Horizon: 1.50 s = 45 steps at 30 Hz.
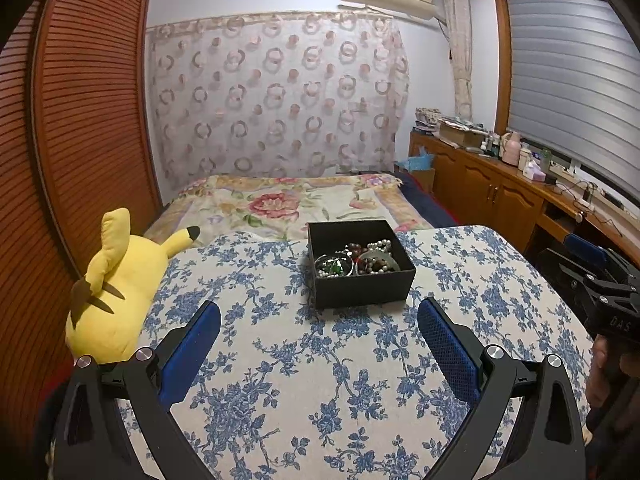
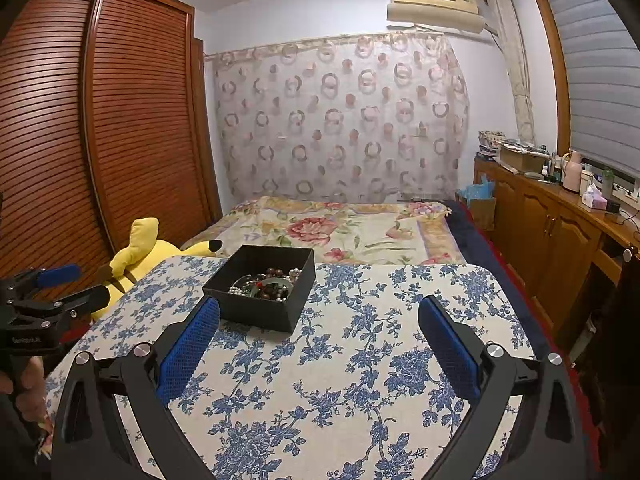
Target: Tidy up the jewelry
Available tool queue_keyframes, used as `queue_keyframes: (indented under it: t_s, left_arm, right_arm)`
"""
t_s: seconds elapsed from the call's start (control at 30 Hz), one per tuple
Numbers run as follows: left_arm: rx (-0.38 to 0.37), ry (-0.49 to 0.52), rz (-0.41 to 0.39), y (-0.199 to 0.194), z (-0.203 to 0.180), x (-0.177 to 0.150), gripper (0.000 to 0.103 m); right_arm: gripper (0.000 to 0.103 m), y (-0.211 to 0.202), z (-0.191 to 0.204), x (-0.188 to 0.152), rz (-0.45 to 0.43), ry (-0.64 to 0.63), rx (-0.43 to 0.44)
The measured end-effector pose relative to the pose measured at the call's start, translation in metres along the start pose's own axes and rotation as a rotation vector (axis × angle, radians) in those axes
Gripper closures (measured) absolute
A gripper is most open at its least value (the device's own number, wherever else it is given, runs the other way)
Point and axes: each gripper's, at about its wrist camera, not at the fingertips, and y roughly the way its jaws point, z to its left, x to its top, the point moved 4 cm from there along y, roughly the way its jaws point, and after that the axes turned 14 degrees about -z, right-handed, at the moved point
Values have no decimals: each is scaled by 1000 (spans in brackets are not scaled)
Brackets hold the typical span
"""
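A black open box [image 1: 362, 284] stands on the blue-flowered table [image 1: 280, 380]. It holds a tangle of jewelry [image 1: 356, 263]: pearl strands, dark beads, bangles. My left gripper [image 1: 320, 312] is open and empty, just short of the box's near wall. In the right wrist view the box [image 2: 260, 292] sits ahead to the left with the jewelry [image 2: 266, 284] inside. My right gripper [image 2: 320, 312] is open and empty, its left fingertip [image 2: 208, 312] close to the box's near corner. Each gripper shows at the edge of the other's view, left [image 2: 44, 292] and right [image 1: 600, 280].
A yellow plush toy [image 1: 116, 284] lies at the table's left edge, also in the right wrist view [image 2: 148, 256]. A bed with a floral cover [image 1: 288, 204] lies behind the table. A wooden wardrobe [image 1: 80, 140] stands left, a cluttered wooden cabinet [image 1: 500, 184] right.
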Motion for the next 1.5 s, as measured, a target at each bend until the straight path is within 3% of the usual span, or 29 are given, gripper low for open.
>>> queue_keyframes:
  t_s: [1.5]
  left_arm:
    - [0, 1, -18, -9, 1, 5, 8]
  right_arm:
    - [3, 1, -2, -1, -1, -1, -4]
